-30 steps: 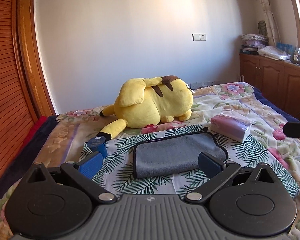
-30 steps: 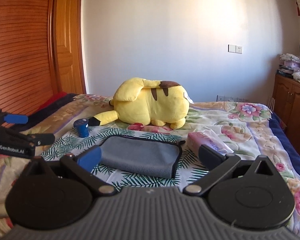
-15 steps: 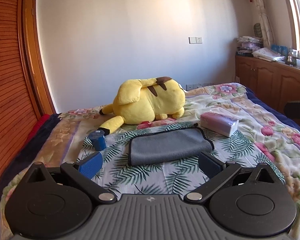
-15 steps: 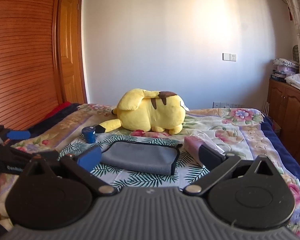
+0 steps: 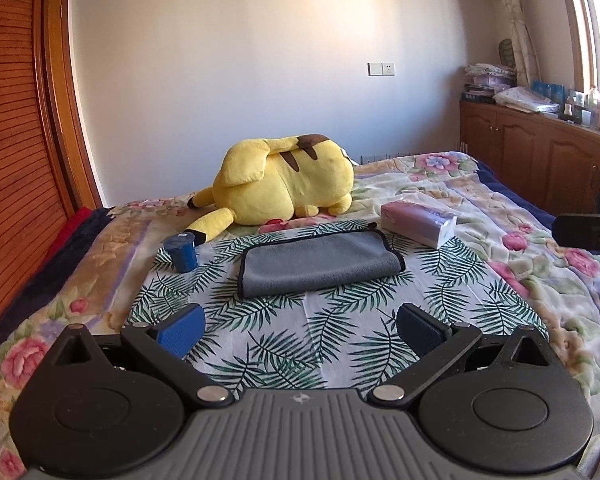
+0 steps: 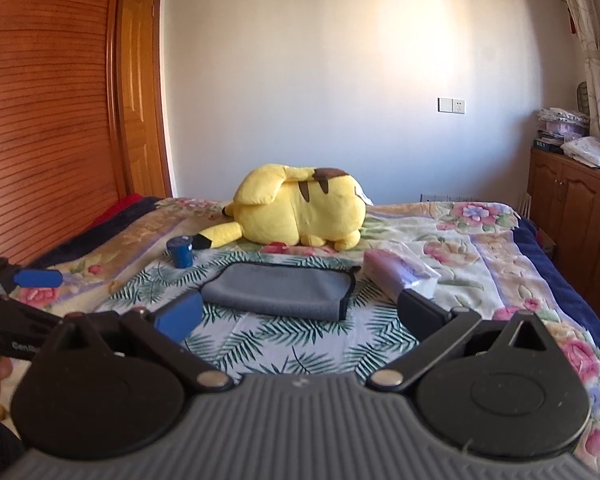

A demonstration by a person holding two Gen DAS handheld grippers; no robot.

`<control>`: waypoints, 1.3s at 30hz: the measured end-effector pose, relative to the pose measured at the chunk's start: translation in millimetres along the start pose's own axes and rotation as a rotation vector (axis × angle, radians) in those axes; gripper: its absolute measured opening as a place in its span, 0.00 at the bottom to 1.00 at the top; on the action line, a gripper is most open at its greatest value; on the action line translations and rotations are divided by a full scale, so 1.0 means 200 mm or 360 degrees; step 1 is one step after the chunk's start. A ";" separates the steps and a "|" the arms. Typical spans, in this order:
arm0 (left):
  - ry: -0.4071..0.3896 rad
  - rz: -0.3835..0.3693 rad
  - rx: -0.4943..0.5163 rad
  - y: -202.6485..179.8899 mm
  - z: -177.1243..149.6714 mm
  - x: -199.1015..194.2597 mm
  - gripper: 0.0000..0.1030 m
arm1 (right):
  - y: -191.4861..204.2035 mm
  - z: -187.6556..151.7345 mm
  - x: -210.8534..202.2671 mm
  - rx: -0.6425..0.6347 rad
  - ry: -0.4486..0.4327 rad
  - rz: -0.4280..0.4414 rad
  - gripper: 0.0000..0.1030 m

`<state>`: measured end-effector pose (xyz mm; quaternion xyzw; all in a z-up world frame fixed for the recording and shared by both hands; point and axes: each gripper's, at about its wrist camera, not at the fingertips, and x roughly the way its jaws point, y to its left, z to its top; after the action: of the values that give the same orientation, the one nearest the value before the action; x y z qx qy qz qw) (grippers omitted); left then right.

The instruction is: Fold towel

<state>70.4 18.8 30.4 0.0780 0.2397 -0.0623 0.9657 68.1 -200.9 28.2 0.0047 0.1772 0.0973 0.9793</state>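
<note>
Fingers (image 5: 182, 330) of both grippers, spread and empty, have drawn farther back from folded towel (image 5: 318, 266).

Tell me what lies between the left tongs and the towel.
Only bare leaf-print cloth separates the left tongs from the folded towel, seen in the left wrist view.
</note>
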 end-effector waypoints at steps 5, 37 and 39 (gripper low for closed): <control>0.0010 -0.0013 -0.0002 -0.04 -0.06 0.00 1.00 | -0.01 -0.07 -0.02 0.0005 0.0010 -0.0016 1.00; 0.0029 -0.0028 -0.0037 -0.20 -0.22 -0.02 1.00 | -0.16 -0.38 -0.05 0.0127 0.0051 -0.0100 1.00; 0.0018 -0.0026 -0.0038 -0.20 -0.21 -0.03 1.00 | -0.16 -0.38 -0.05 0.0120 0.0051 -0.0104 1.00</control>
<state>40.2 -12.3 -8.9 0.0649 0.2465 -0.0669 0.9647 38.5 -236.9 -41.1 0.0342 0.1964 0.0586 0.9782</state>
